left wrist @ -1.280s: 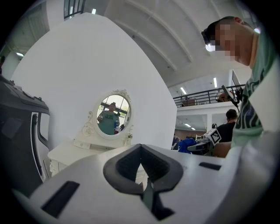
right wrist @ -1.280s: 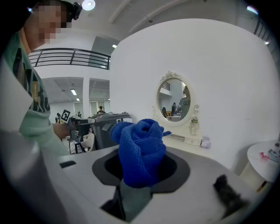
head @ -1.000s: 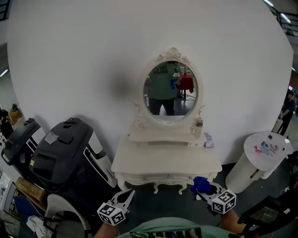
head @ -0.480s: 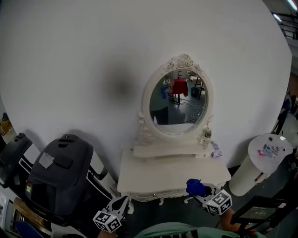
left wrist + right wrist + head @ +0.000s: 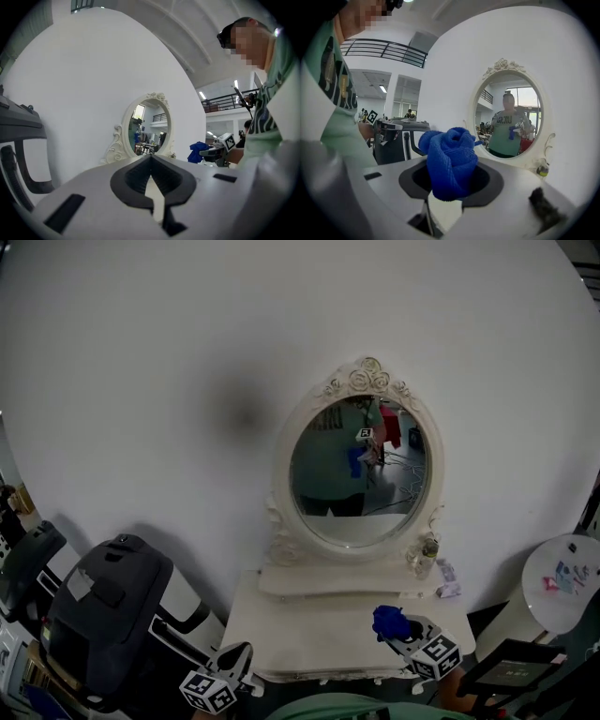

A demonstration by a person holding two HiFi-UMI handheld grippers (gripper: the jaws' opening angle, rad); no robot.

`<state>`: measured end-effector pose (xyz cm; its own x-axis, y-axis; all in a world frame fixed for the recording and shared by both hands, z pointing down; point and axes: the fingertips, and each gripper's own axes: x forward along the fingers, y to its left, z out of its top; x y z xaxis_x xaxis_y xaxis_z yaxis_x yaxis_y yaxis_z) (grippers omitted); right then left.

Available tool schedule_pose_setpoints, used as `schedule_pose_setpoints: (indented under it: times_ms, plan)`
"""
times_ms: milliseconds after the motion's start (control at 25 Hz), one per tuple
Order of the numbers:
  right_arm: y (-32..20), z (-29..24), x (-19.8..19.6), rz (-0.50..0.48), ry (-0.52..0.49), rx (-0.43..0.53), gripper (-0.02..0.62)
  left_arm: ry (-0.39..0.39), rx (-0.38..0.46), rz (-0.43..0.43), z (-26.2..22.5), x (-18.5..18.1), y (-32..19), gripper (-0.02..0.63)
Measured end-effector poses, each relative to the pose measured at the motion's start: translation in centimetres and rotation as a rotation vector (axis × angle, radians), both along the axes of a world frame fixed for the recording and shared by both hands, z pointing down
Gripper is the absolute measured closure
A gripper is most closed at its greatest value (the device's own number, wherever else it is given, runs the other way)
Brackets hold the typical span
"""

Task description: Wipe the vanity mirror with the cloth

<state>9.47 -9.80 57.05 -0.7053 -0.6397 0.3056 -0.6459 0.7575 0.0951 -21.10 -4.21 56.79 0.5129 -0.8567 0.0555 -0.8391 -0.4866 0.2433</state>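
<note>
Item: blue cloth, bunched and clamped in my right claw over the counter; vanity mirror upright ahead and above, seemingly untouched, nearer this claw than my left claw, closed on nothing

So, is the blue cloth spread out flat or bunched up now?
Bunched up: the blue cloth is a rolled wad clamped between the jaws of the right gripper, with no part spread flat.
</note>
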Motion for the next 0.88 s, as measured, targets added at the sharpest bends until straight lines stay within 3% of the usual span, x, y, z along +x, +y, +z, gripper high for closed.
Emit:
schedule_pose_setpoints:
  times_ms: [200,320,400,560,880]
  plan:
    - [-10.0,-5.0,4.2,-0.065,0.020,0.130,0.451,0.134,-0.036,-0.056,-1.3,5.4,-7.0,0.598]
    - [-15.3,-9.5,5.0,-0.095,0.060,0.253,0.451,0.158,-0.043,-0.069,-2.4,7.6,-9.9,0.598]
    - [-18.1,-12.7,4.6,-0.090,0.086,0.352,0.451,0.131,-0.057,-0.069,-2.3,8.1,-10.9,0.598]
    - [-21.9,-18.5,2.0,-0.039,0.196,0.571,0.451,0.072,-0.063,-0.070,-1.9,6.4,-12.7,0.598]
    - [-30.0,-30.3,-6.2,0.178,0.583,0.980,0.451,0.043,0.014,-0.038,-3.1,0.1,-15.3,0.598]
